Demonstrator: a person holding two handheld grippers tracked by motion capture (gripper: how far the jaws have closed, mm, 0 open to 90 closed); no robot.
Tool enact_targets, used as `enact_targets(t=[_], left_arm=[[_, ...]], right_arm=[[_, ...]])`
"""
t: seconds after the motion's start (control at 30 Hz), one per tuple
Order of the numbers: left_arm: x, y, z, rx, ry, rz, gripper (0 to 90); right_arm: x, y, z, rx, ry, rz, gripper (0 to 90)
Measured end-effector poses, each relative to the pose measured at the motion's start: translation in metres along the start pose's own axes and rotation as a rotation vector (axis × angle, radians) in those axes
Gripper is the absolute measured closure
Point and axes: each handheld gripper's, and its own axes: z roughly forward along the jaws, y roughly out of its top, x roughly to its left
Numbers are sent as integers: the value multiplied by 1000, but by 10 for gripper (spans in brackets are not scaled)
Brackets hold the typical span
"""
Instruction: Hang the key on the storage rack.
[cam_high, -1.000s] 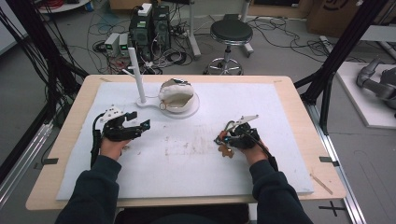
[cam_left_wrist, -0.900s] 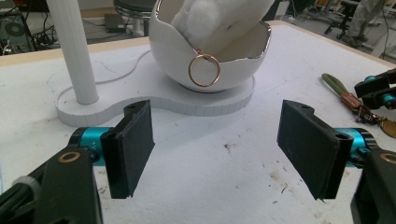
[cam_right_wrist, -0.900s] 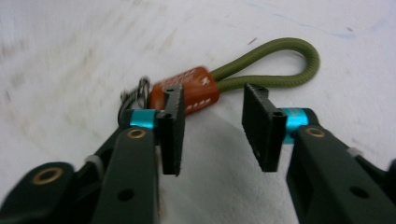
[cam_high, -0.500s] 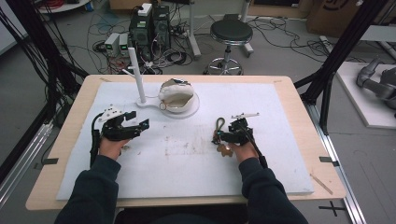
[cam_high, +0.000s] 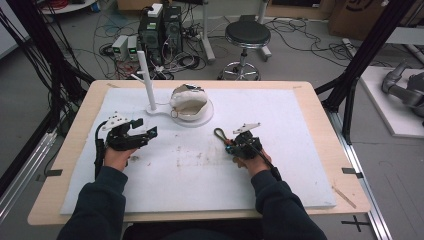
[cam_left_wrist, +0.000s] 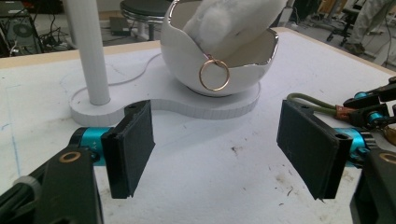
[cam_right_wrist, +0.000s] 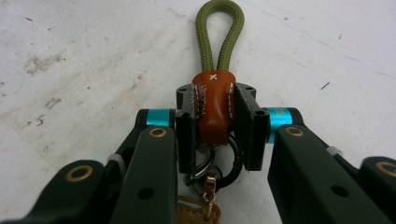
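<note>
A key fob with an olive cord loop (cam_right_wrist: 219, 32), a brown leather sleeve (cam_right_wrist: 213, 102) and dark metal rings lies on the white mat. My right gripper (cam_right_wrist: 215, 114) has just been closing, and its pads now press on the leather sleeve. In the high view this gripper (cam_high: 235, 145) sits right of centre, with the cord loop (cam_high: 220, 134) pointing to the far left. My left gripper (cam_high: 145, 131) stands open with nothing in it, left of centre. Its jaws (cam_left_wrist: 219, 154) face a white bowl (cam_left_wrist: 187, 56) where a gold ring (cam_left_wrist: 214, 75) hangs from white stuffing (cam_left_wrist: 233, 18).
The bowl (cam_high: 190, 102) rests on a flat white base (cam_high: 205, 119) that also carries an upright white post (cam_high: 146, 80). A stained white mat (cam_high: 300, 150) covers the wooden table (cam_high: 345, 165). In the left gripper view, the right gripper (cam_left_wrist: 369, 109) and cord loop (cam_left_wrist: 310, 100) lie at the right.
My right hand has slid left towards the middle of the mat. Its jaws opened and then shut on the key fob's leather sleeve. The left hand has stayed put.
</note>
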Motion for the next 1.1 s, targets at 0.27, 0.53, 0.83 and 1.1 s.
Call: enact_targets(t=[0.27, 0.53, 0.83, 1.1], left_arm=[[9, -1, -14, -20, 31, -21, 274], [17, -7, -32, -58, 81, -9, 287], [18, -9, -38, -85, 89, 22, 222], [22, -13, -40, -74, 93, 9, 222]], right_arm=[[-12, 8, -21, -175, 94, 4, 741], [-11, 40, -48, -395, 148, -22, 741], [7, 100, -50, -505, 174, -75, 741], [39, 148, -31, -525, 201, -140, 741]])
